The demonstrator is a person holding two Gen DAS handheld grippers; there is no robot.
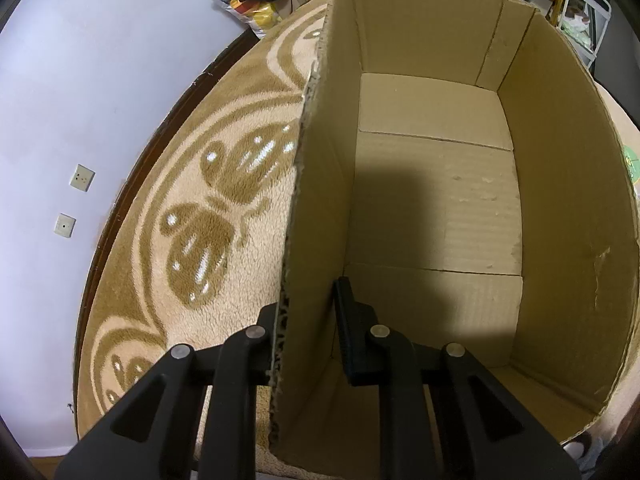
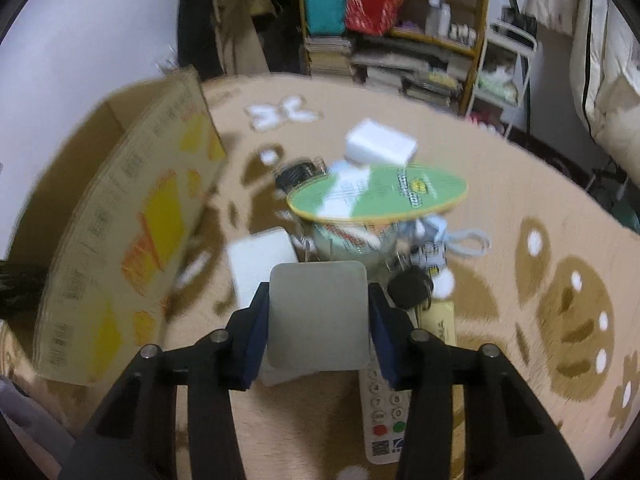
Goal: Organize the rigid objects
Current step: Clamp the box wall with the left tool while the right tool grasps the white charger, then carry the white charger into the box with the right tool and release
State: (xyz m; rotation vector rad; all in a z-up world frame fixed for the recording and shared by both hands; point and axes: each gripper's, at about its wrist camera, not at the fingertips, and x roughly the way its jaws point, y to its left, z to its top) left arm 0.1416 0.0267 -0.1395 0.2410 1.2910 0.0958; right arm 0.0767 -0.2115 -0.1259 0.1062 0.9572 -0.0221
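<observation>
- Your left gripper (image 1: 310, 320) straddles the near left wall of the cardboard box (image 1: 436, 184): one finger sits outside the wall, the other inside, with the corrugated edge between them; whether both pads press the wall cannot be told
- Ahead of that gripper the box floor is bare, partly under a shadow; the near end of the box is cut off behind the fingers
- To its left lies the patterned carpet (image 1: 208, 216), and beyond that a pale wall
- Your right gripper (image 2: 318, 320) is closed on a flat grey square item (image 2: 318, 316), one finger pressed against each side
- The right wrist view is motion-blurred, so the pile ahead is hard to read: a green oval disc (image 2: 378, 194), a white block (image 2: 380, 142), a white box (image 2: 260, 264) just left of the fingers
- A remote control (image 2: 384, 420) lies below the right finger, partly hidden
- The box's printed side (image 2: 132, 232) stands to the left of this gripper
</observation>
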